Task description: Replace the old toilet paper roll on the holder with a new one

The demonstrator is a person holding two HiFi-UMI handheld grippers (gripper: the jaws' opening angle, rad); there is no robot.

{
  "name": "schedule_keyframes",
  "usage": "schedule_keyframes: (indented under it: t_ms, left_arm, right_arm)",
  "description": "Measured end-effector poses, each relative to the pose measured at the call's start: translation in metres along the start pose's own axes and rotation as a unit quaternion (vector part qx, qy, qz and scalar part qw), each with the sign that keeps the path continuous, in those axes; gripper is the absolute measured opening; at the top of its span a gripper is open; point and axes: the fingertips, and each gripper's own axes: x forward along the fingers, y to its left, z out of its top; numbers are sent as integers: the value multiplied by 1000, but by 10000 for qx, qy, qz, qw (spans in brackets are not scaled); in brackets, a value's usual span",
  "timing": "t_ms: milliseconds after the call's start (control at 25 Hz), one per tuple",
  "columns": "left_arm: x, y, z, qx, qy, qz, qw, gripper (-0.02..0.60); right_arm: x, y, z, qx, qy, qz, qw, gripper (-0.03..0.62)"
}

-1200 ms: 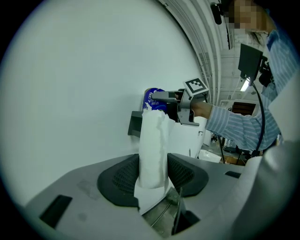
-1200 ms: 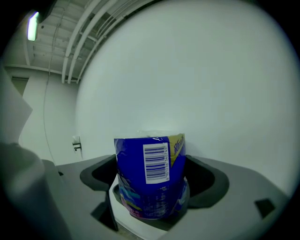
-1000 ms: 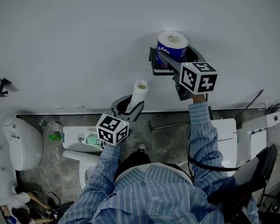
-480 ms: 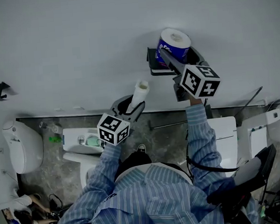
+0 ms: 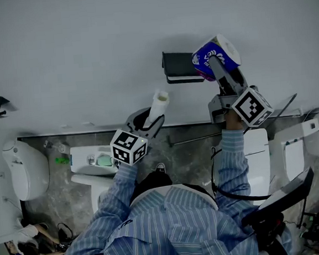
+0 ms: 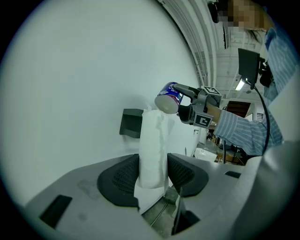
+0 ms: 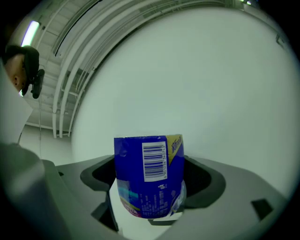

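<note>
Two tools, one roll pinched in each.
Nearest, the left tool (image 6: 153,174) clamps the thin, nearly spent old roll (image 5: 159,108) upright; farther, the right tool (image 7: 150,180) grips the blue-wrapped new roll (image 5: 204,58), tilted, just right of the dark holder (image 5: 179,67) on the white wall (image 5: 86,47).

dark paper holder (image 5: 179,67) on a white wall (image 5: 75,54) above mottled floor (image 5: 190,157)

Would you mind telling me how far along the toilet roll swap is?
Done: the holder is bare, and the thin old roll is clamped in the left gripper. In hand: the right gripper grips the wrapped new roll by the holder. Left: mounting it, probably after unwrapping.
</note>
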Motion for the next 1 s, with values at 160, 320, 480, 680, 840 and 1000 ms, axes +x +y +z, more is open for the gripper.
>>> schedule_keyframes:
  t_ms: [160,320,480,680,840,1000]
  left_arm:
    - [6,9,-2,-47,49,-152,9999,181]
    - [9,1,-5,-11,74,-288,9996,181]
    - [10,-7,-12,75,75,-363,9993,181]
    - [10,-3,-15,72,125,-407,9991,181]
    - [12,-6,-13,89,161,-369,9992,181]
    - [12,2,-13,98,199,-312,9993,181]
  right_arm:
    - [-9,-16,-4,176,-67,-278,9994,425]
    - [-36,-33,-9,394,-144,-562,9975,425]
    - [-59,-51,-26,770,-222,-684,9944,425]
    - [-63,-70,-54,1131,-110,-892,9895,425]
    - [-69,-92,-68,1559,-116,-1026,9824,425]
    - [-61,-112,-88,2222,-243,-1048,9691,425]
